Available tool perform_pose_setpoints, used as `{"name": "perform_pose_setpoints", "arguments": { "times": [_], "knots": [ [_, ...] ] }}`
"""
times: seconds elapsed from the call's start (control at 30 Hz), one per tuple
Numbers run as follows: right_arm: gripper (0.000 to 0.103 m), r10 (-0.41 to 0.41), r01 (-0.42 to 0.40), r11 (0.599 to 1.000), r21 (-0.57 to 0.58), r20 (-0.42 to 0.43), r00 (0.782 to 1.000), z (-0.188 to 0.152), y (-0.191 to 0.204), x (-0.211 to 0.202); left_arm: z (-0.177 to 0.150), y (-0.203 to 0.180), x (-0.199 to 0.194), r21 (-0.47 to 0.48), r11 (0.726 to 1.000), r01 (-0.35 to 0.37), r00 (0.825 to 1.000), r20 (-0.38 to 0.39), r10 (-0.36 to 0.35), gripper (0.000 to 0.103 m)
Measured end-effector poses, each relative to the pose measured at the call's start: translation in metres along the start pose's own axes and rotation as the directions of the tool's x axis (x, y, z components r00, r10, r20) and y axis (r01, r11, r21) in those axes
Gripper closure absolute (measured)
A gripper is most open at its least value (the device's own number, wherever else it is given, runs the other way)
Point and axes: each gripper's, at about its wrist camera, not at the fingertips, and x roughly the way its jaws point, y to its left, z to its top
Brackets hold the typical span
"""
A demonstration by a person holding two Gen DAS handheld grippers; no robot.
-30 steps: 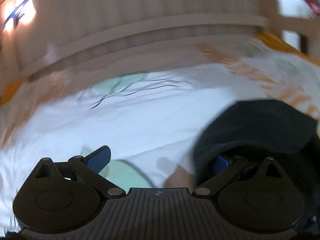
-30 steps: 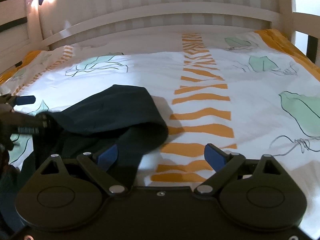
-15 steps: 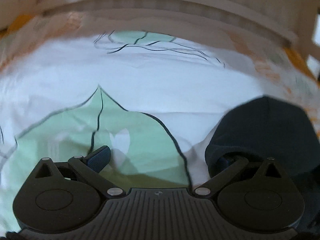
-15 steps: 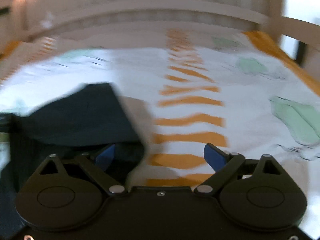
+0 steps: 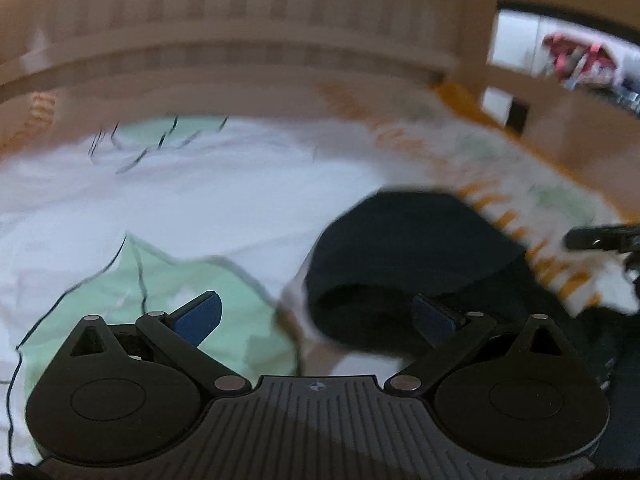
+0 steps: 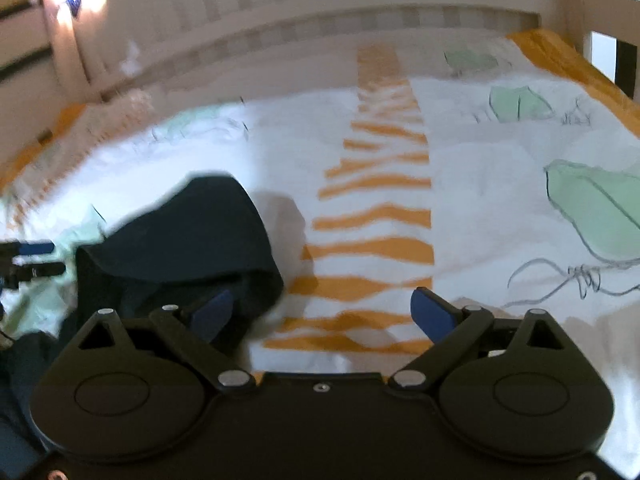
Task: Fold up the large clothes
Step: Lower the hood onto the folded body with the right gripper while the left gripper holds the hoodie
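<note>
The left gripper [image 5: 318,316] has its jaws wide apart, with the folded edge of the dark garment [image 5: 404,248] lying by its right finger. The right gripper [image 6: 324,314] is spread wide too, over bare bedsheet [image 6: 480,184], the garment at its left. Farther back, clear sheet reaches the wooden headboard [image 6: 360,4].

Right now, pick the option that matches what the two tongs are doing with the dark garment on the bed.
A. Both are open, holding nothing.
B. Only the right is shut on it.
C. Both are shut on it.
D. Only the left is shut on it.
A: the left tongs and right tongs both have their blue pads spread wide, and the dark garment lies loose on the bedsheet, gripped by neither.
</note>
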Motion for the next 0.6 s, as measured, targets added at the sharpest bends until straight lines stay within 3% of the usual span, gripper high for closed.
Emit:
{"name": "perform_pose_setpoints", "arguments": {
  "times": [0.13, 0.3, 0.43, 0.5, 0.53, 0.6],
  "knots": [
    [0.008, 0.059, -0.060, 0.998, 0.010, 0.046, 0.997, 0.015, 0.018, 0.002, 0.017, -0.015, 0.012, -0.064, 0.998, -0.027, 0.999, 0.043, 0.029, 0.000],
    [0.016, 0.075, -0.072, 0.993, -0.090, 0.027, 0.997, 0.032, 0.063, 0.034, 0.025, -0.030, 0.030, -0.119, 0.992, -0.030, 0.998, 0.057, 0.037, 0.000],
    [0.033, 0.022, -0.026, 0.996, -0.088, -0.045, 0.999, 0.037, 0.075, 0.068, 0.025, -0.036, 0.041, -0.114, 0.993, -0.038, 0.999, 0.034, 0.042, 0.000],
    [0.051, 0.018, -0.022, 0.999, -0.042, -0.093, 0.996, 0.035, 0.067, 0.081, 0.024, -0.037, 0.045, -0.098, 0.994, -0.047, 0.999, 0.021, 0.049, 0.000],
    [0.088, 0.013, -0.016, 0.999, -0.032, -0.107, 0.994, 0.034, 0.062, 0.084, 0.023, -0.037, 0.043, -0.095, 0.994, -0.049, 0.999, 0.019, 0.051, 0.000],
    [0.090, -0.004, 0.003, 1.000, -0.017, -0.102, 0.995, 0.032, 0.050, 0.082, 0.021, -0.036, 0.046, -0.091, 0.994, -0.052, 0.998, 0.015, 0.054, 0.000]
  ]
}}
